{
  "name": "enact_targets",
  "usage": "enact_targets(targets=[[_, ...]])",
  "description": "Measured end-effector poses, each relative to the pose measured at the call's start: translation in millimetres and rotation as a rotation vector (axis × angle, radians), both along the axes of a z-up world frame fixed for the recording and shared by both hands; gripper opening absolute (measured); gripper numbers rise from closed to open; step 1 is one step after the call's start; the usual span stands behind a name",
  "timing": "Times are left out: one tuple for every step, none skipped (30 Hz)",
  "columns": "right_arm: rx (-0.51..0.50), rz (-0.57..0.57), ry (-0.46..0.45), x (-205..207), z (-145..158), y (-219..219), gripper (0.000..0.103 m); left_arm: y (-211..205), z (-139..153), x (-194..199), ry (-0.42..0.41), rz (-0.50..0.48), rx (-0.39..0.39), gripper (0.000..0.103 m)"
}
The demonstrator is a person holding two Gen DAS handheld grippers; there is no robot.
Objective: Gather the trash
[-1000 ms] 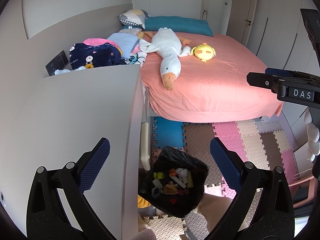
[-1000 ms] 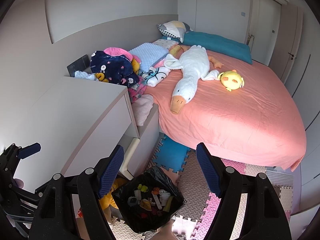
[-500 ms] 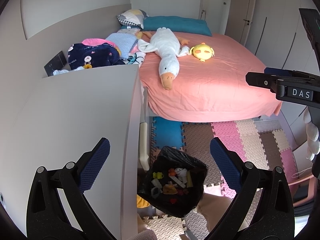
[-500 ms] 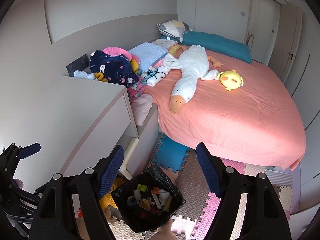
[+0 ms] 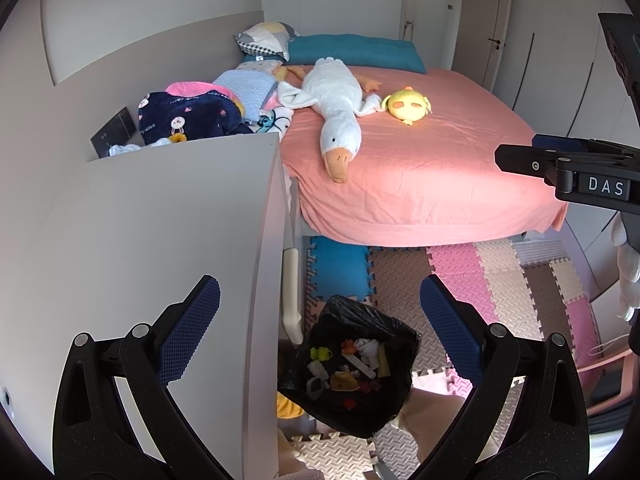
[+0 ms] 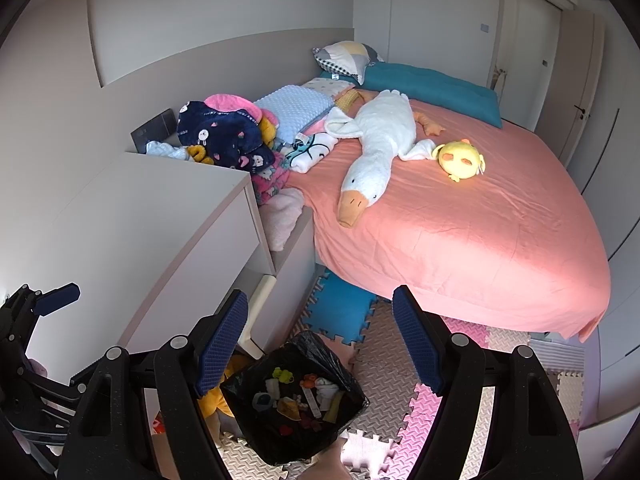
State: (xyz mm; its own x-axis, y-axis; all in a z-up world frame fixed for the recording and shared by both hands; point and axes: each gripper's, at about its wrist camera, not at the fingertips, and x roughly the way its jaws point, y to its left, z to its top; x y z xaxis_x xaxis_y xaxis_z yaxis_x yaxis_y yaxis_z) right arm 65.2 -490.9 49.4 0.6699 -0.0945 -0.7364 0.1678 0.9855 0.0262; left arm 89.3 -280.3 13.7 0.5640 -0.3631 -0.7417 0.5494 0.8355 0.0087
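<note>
A black trash bag [image 5: 352, 404] stands open on the foam floor mats beside a white cabinet; it also shows in the right wrist view [image 6: 296, 436]. It holds several small bits of trash, among them a white wad [image 5: 368, 346] and a yellow piece [image 6: 290, 408]. My left gripper [image 5: 320, 332] is open and empty, high above the bag. My right gripper [image 6: 320, 344] is open and empty, also above the bag. The right gripper's body [image 5: 576, 178] shows at the right edge of the left wrist view.
The white cabinet [image 5: 152, 248] stands left of the bag. A bed with a pink sheet [image 6: 460, 216] carries a white goose plush [image 6: 376, 152], a yellow chick plush [image 6: 460, 160] and a pile of clothes [image 6: 224, 136]. Coloured foam mats [image 5: 480, 280] cover the floor.
The left wrist view has drifted very slightly. Both grippers stay open and empty above the bag.
</note>
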Motion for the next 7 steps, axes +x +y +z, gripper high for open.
enact_targets(targets=[[0.0, -0.001, 0.0, -0.3, 0.0, -0.5, 0.075, -0.4, 0.0, 0.3, 0.003, -0.002, 0.001, 0.097], [0.0, -0.001, 0.001, -1.2, -0.2, -1.6, 0.075, -0.8, -0.4, 1.2, 0.008, 0.0, 0.004, 0.097], [0.0, -0.001, 0.0, -1.6, -0.1, -2.0, 0.075, -1.3, -1.0, 2.5, 0.016, 0.003, 0.01, 0.097], [0.0, 0.0, 0.0, -1.2, 0.0, -1.8, 0.075, -1.9, -1.7, 3.0, 0.022, 0.0, 0.014, 0.097], [0.0, 0.0, 0.0, -1.0, 0.0, -1.8, 0.075, -2.0, -2.2, 2.9, 0.022, -0.002, 0.014, 0.097], [0.0, 0.001, 0.0, -1.2, 0.0, -2.1, 0.075, -2.2, -2.5, 2.3, 0.02, -0.002, 0.016, 0.097], [-0.001, -0.001, 0.0, -1.0, 0.0, -1.7, 0.075, -2.4, -2.8, 2.0, 0.019, -0.004, 0.016, 0.097]])
